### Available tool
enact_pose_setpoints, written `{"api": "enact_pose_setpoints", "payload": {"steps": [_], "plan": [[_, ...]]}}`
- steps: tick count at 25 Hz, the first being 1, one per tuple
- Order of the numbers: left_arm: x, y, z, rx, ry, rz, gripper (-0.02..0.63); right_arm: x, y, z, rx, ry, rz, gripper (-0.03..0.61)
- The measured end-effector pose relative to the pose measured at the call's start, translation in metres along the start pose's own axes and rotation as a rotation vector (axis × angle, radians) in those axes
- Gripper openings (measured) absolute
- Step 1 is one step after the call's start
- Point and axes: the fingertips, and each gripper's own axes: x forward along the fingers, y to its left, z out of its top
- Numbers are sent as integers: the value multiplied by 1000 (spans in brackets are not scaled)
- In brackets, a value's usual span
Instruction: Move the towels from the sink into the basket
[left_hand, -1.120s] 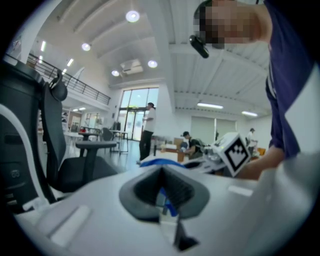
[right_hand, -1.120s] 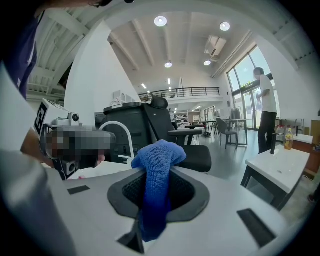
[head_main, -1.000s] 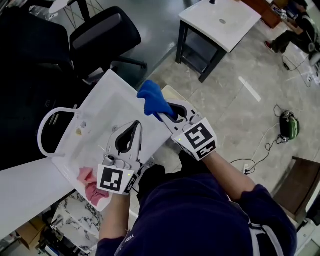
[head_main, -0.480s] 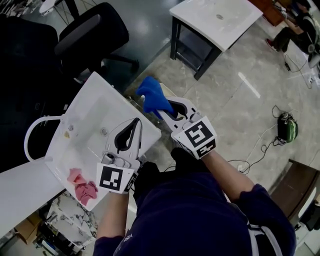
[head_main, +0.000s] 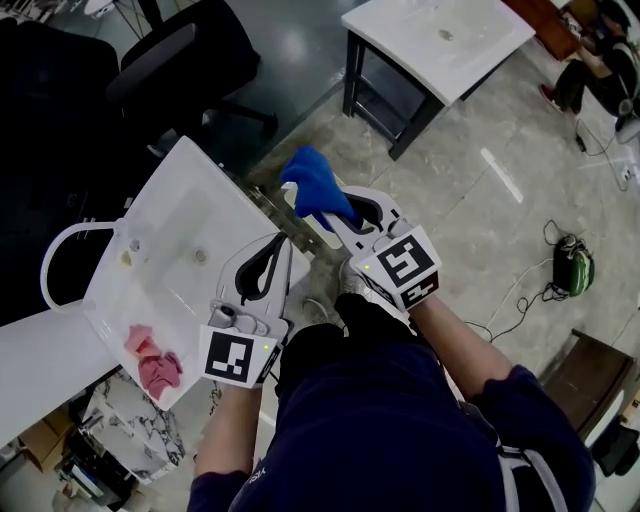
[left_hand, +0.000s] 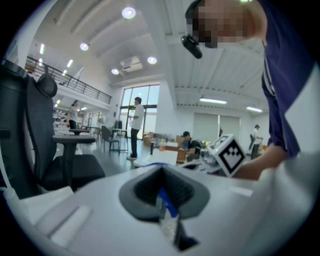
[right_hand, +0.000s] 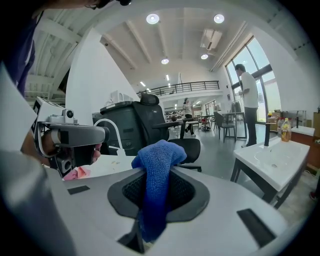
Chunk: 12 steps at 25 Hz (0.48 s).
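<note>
I record a black office chair ahead of me and, well apart to its right, a white-topped stand on a black frame. A green device with cables lies on the tiled floor.

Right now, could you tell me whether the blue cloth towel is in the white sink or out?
Out: the right gripper pinches the blue cloth towel beyond the white sink's edge.

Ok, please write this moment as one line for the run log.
right gripper: shut on blue towel, beside sink | left gripper: jaws together, over sink corner | pink towel: lying on sink
</note>
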Motion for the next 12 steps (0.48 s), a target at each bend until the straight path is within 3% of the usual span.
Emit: {"api": "enact_pose_setpoints", "payload": {"steps": [12], "plan": [[-76,-34,-10,15,-35,1,3,-39,62,-12,-47,-2,-35,72]]}}
